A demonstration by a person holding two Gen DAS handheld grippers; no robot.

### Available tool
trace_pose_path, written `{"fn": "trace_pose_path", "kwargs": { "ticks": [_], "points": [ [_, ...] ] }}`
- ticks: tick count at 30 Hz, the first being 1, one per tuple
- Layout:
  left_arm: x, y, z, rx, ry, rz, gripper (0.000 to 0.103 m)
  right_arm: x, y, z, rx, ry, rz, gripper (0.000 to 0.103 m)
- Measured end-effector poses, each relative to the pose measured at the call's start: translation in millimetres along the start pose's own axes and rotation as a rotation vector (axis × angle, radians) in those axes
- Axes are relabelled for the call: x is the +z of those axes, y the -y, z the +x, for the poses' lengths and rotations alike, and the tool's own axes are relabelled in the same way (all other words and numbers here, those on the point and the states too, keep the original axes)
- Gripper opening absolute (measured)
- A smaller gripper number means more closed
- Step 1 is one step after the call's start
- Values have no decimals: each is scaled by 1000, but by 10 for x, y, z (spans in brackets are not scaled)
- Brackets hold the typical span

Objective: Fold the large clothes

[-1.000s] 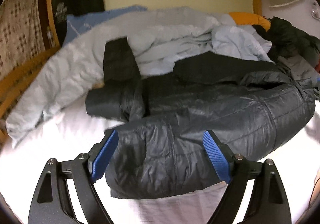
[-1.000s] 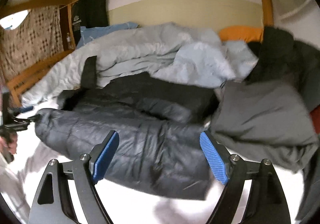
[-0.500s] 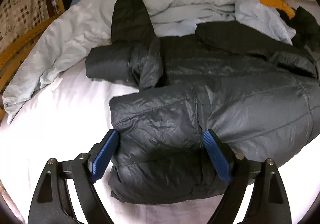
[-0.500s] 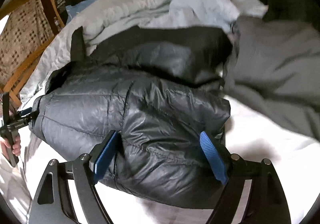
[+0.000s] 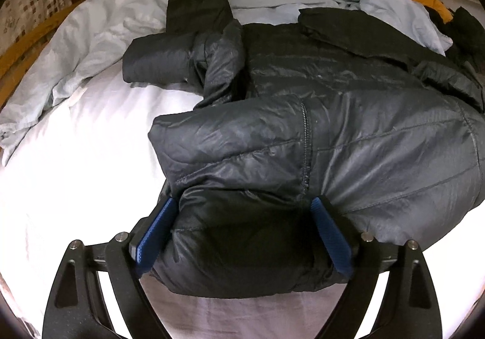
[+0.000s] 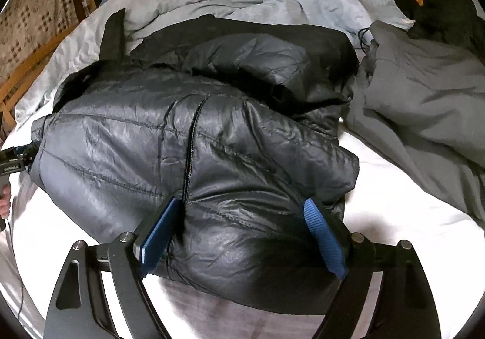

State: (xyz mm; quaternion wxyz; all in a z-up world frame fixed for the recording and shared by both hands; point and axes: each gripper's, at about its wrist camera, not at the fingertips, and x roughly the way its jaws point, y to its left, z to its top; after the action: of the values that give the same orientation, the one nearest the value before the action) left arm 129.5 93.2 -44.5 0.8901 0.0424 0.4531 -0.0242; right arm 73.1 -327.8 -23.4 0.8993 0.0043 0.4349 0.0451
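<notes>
Straddling the near edge of the puffy dark quilted jacket (image 5: 303, 142) on the bed (image 5: 75, 163), the left gripper (image 5: 242, 236) and right gripper (image 6: 239, 236), both spread wide, may pinch only the slippery top layer, so the fold can slide apart.

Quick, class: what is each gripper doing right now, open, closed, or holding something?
Left gripper: open, fingers astride the jacket hem, not clamped.
Right gripper: open, fingers astride the jacket's other end, not clamped.
</notes>
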Motion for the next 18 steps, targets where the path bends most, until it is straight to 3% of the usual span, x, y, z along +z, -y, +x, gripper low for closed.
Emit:
{"fn": "trace_pose_path", "kwargs": {
  "ticks": [18],
  "points": [
    [-1,17,11,22,4,2,93,9,27,36,-26,1,2,93]
  ]
}}
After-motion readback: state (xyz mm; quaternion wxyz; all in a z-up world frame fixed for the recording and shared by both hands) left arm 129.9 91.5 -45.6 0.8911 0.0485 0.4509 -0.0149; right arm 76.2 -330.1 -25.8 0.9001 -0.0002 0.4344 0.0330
